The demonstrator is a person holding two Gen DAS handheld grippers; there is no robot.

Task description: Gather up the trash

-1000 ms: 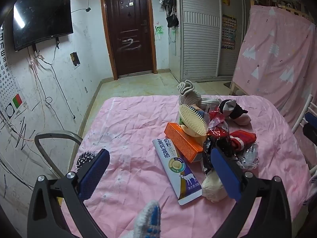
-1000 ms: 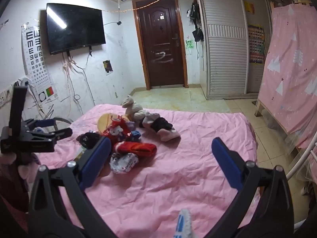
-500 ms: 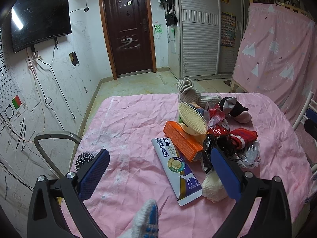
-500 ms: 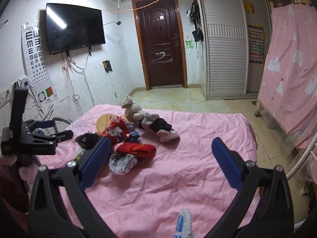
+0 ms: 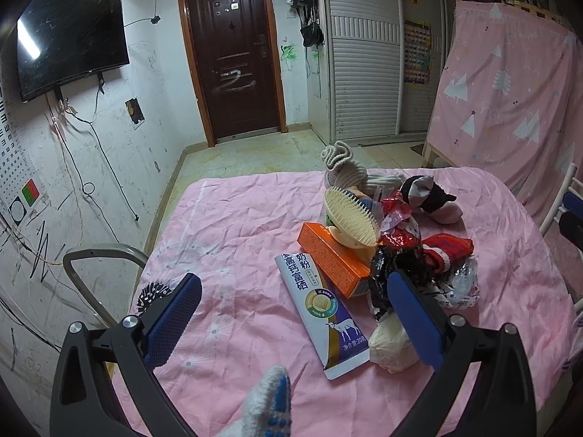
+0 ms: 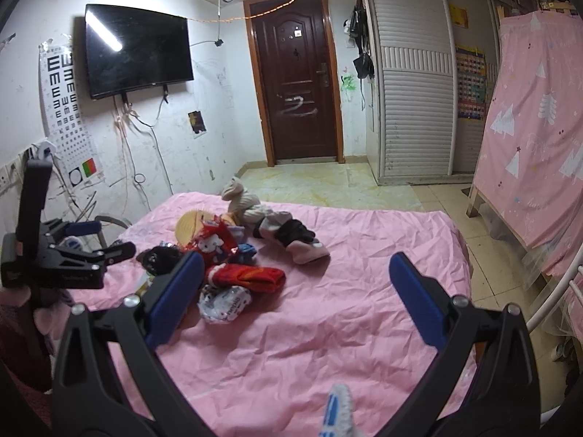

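A heap of items lies on the pink-covered table point(image 5: 237, 240). It holds a white and blue milk powder pouch point(image 5: 320, 313), an orange box point(image 5: 331, 258), a black crumpled bag point(image 5: 393, 266), a red snack wrapper point(image 5: 397, 218) and a cream paper ball point(image 5: 391, 342). My left gripper point(image 5: 295, 313) is open and empty above the pouch's near end. My right gripper point(image 6: 295, 291) is open and empty, hovering over the table right of the heap. A clear printed wrapper point(image 6: 226, 302) and the red wrapper point(image 6: 215, 244) show near its left finger.
Socks point(image 5: 346, 171), a cream brush point(image 5: 349, 218), a red knit sock point(image 6: 251, 278) and a pink slipper sock point(image 6: 306, 251) lie in the heap. A metal chair back point(image 5: 102, 258) stands at the table's left. A pink curtain point(image 6: 539, 127) hangs at the right.
Both grippers stay open and nearly still. The left wrist view has shifted slightly; nothing on the table has moved.
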